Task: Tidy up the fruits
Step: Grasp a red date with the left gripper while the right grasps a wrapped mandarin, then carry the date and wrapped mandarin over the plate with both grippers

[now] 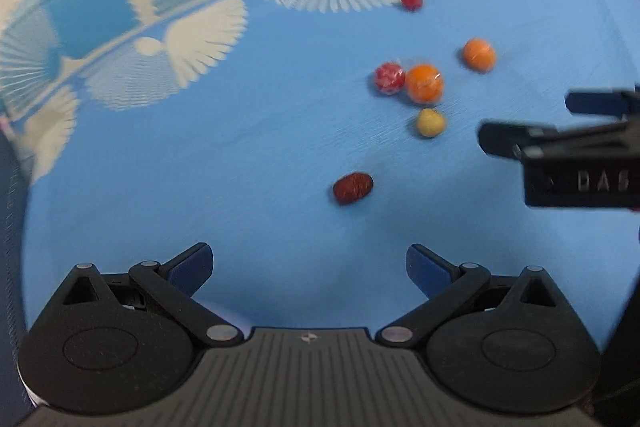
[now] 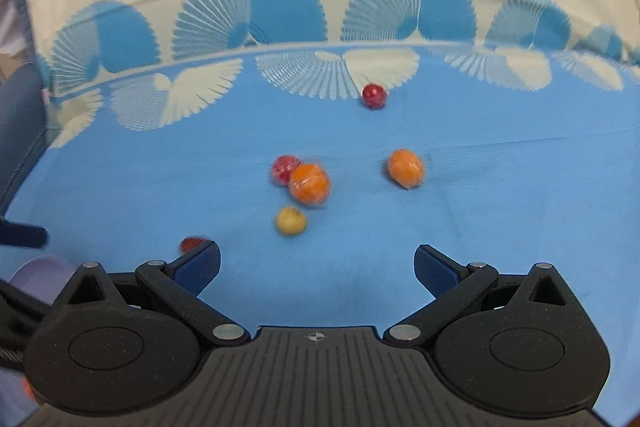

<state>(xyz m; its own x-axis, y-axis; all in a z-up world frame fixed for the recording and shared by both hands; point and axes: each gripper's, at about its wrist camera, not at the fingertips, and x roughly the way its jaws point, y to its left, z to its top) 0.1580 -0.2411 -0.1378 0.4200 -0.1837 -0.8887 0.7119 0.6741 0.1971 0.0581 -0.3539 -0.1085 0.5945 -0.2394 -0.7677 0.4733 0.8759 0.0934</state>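
Left gripper [image 1: 310,267] and right gripper [image 2: 318,269] hover, jaws wide and empty | fruits loose on blue cloth [image 1: 200,167] over the worktop (none gathered): approach step | likely next: close on yellow fruit [image 2: 291,221] | left view shows dark red fruit [image 1: 353,188] whole; right half-hides it, shows lilac container [image 2: 36,273].

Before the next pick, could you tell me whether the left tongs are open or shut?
Open. The left tongs show their two blue pads spread wide apart with only blue cloth between them, nothing held.
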